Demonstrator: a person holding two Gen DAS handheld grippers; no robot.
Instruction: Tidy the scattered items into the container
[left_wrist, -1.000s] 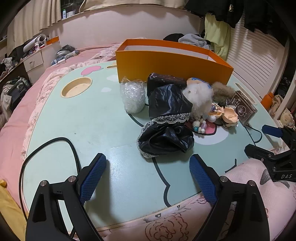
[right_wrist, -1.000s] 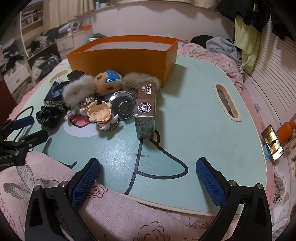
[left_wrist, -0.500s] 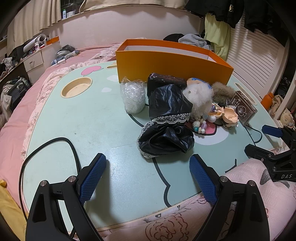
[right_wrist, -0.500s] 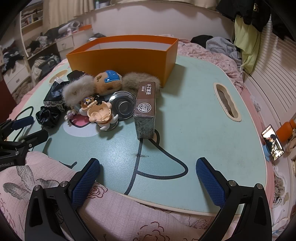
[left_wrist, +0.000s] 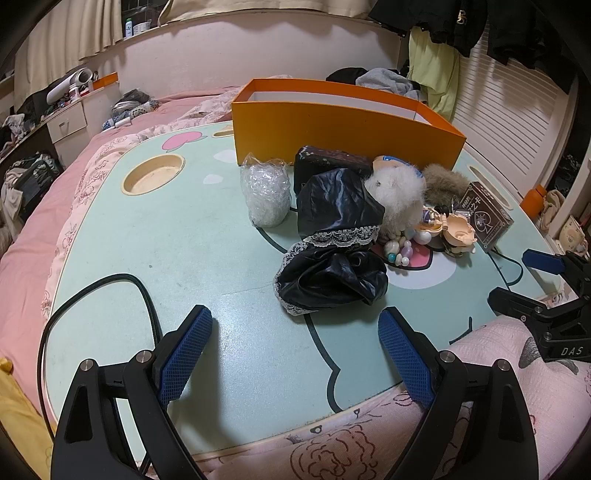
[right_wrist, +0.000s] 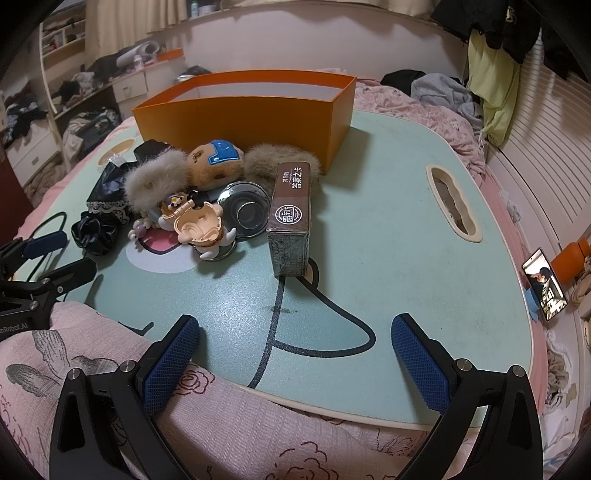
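An open orange box (left_wrist: 343, 125) stands at the far side of the mint table (left_wrist: 184, 251); it also shows in the right wrist view (right_wrist: 240, 114). In front of it lie a black lace-trimmed cloth (left_wrist: 332, 258), a clear plastic bag (left_wrist: 265, 195), a white fluffy toy (left_wrist: 399, 195), a brown card box (right_wrist: 290, 218), a peach doll figure (right_wrist: 201, 230), a brown plush with a blue patch (right_wrist: 214, 166) and a metal bowl (right_wrist: 243, 210). My left gripper (left_wrist: 295, 354) is open and empty near the table's front edge. My right gripper (right_wrist: 295, 362) is open and empty over the pink blanket.
A black cable (left_wrist: 96, 295) loops over the table's left front. A cup recess (left_wrist: 153, 179) sits far left, a handle slot (right_wrist: 452, 203) on the right. A phone (right_wrist: 545, 284) and an orange bottle (right_wrist: 574, 258) stand beyond the right edge.
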